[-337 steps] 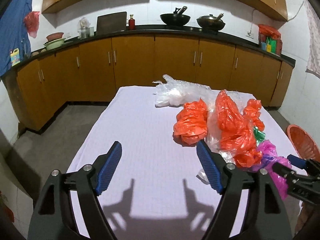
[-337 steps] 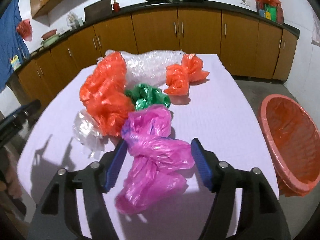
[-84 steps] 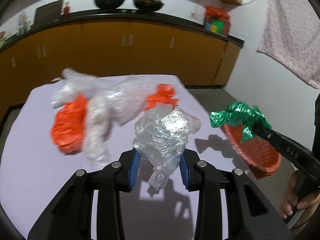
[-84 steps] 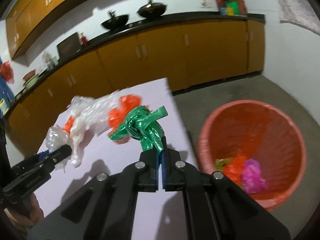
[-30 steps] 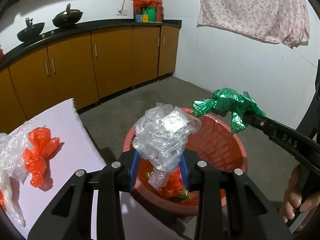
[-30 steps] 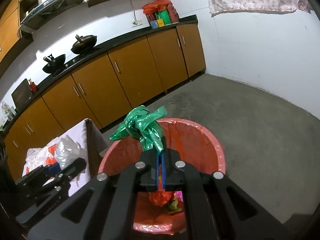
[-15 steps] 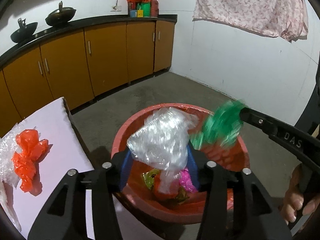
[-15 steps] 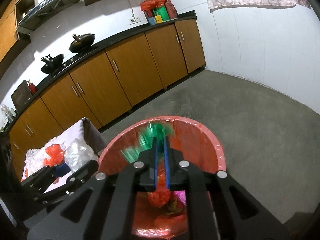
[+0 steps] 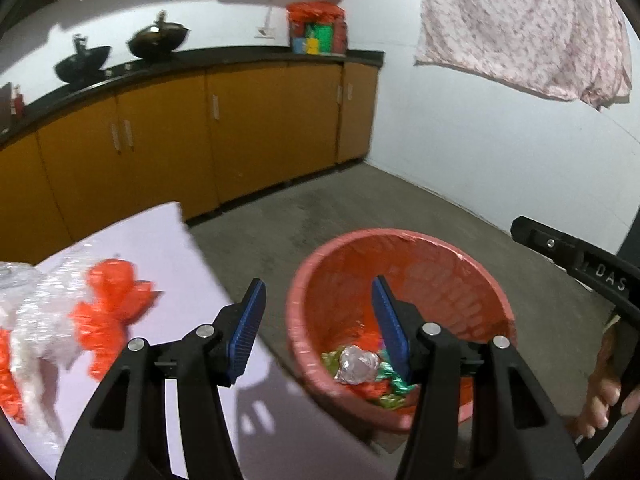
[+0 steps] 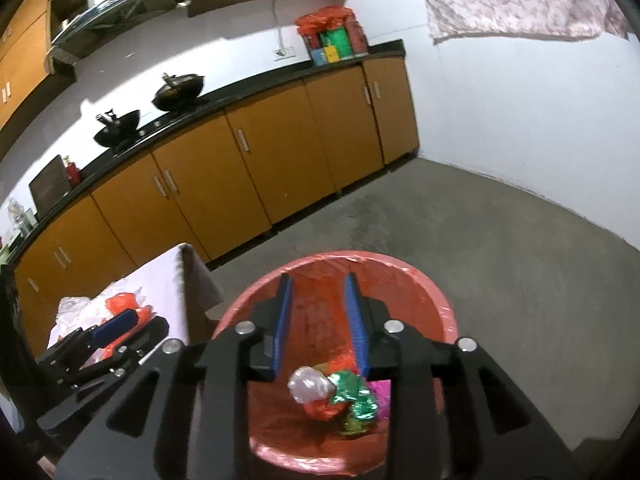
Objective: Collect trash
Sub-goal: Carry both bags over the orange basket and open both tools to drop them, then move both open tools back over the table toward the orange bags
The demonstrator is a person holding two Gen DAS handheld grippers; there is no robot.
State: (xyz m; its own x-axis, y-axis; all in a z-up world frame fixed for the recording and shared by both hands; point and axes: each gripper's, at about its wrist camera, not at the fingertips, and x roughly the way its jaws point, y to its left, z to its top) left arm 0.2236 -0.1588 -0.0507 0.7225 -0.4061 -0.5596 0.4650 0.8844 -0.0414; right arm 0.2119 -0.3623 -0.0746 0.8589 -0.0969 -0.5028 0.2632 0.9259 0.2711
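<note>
A red bin (image 9: 472,280) (image 10: 436,304) stands on the floor beside the table. Inside it lie the clear plastic bag (image 9: 356,365) (image 10: 306,386), the green bag (image 10: 356,398) (image 9: 396,380) and other coloured scraps. My left gripper (image 9: 318,320) hangs over the bin's near rim, its jaws opening, nothing between them. My right gripper (image 10: 318,320) is over the bin, jaws opening and empty; its arm (image 9: 580,264) shows at the right of the left wrist view. On the table remain an orange bag (image 9: 108,312) (image 10: 124,302) and clear bubble wrap (image 9: 36,320) (image 10: 74,306).
The table's white cloth (image 9: 160,248) ends in a corner close to the bin. Brown cabinets (image 9: 240,140) with a black counter run along the back wall, woks on top. Grey floor (image 9: 400,208) lies open behind the bin. A person's hand (image 9: 604,396) grips the right tool.
Both grippers have let go: the clear bag and the green bag dropped into the bin. Both pairs of jaws widened and stand empty. The left gripper shifted toward the table.
</note>
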